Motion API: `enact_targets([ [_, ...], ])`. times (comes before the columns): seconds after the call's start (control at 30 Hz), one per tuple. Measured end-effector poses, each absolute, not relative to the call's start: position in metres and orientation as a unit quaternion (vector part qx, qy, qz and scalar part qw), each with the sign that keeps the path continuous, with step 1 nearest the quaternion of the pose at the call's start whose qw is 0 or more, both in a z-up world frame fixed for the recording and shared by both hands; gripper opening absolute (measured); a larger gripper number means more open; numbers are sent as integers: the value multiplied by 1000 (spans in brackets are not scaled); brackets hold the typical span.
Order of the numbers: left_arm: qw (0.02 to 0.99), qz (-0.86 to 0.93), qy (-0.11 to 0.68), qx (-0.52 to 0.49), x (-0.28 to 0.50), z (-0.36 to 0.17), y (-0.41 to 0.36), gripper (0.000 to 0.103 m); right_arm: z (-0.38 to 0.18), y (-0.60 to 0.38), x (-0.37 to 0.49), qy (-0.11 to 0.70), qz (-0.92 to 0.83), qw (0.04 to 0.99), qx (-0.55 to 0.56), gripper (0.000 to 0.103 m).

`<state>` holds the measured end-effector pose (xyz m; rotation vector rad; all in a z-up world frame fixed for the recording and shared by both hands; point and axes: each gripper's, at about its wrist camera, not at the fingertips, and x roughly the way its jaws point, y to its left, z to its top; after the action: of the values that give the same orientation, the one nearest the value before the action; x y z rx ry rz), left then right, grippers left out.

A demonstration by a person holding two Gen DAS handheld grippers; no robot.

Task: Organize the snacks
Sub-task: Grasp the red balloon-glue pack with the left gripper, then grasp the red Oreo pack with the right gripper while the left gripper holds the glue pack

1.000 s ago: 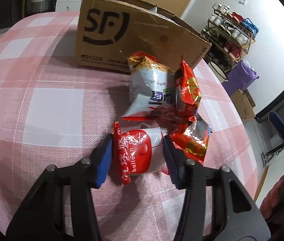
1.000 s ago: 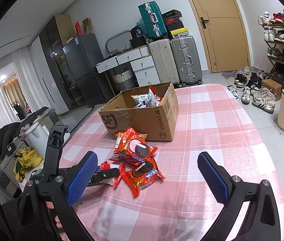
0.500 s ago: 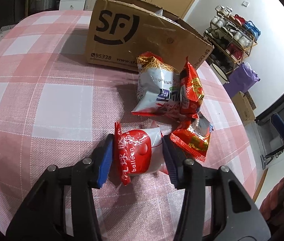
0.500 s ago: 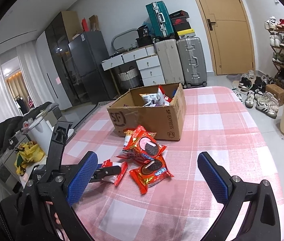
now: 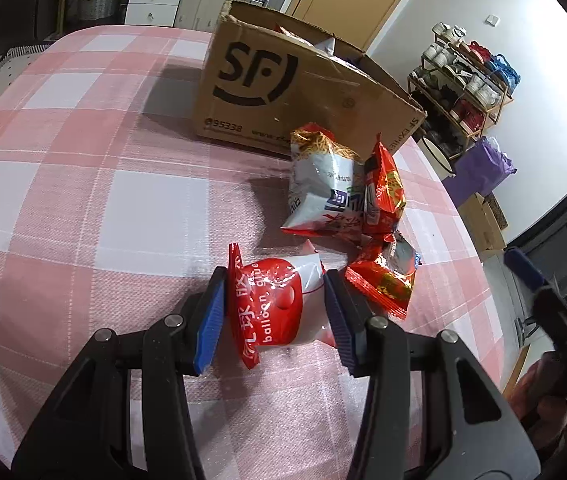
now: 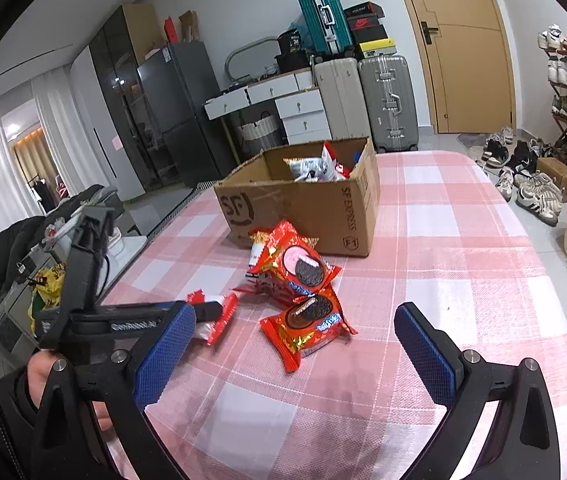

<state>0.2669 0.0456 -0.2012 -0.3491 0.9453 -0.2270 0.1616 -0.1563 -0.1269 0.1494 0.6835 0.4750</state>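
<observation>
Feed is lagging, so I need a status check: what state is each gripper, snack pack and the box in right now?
left gripper: shut on the balloon glue pack
right gripper: open, holding nothing
cardboard box: open-topped, snacks inside
upper Oreo pack: loose, propped on other packs
lower Oreo pack: flat on the table
noodle snack bag: loose beside the box

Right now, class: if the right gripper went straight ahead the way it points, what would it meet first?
Probably the nearer Oreo packet, lying just ahead of the open right gripper; beyond it the second packet, then the cardboard box. Depth is uncertain.
</observation>
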Motion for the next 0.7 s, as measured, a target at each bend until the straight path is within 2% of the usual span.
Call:
enact_targets([
  [0.7,870,-106,451,-169,254,-189,64,45,-174,-134,205,393,256,881,55,101],
])
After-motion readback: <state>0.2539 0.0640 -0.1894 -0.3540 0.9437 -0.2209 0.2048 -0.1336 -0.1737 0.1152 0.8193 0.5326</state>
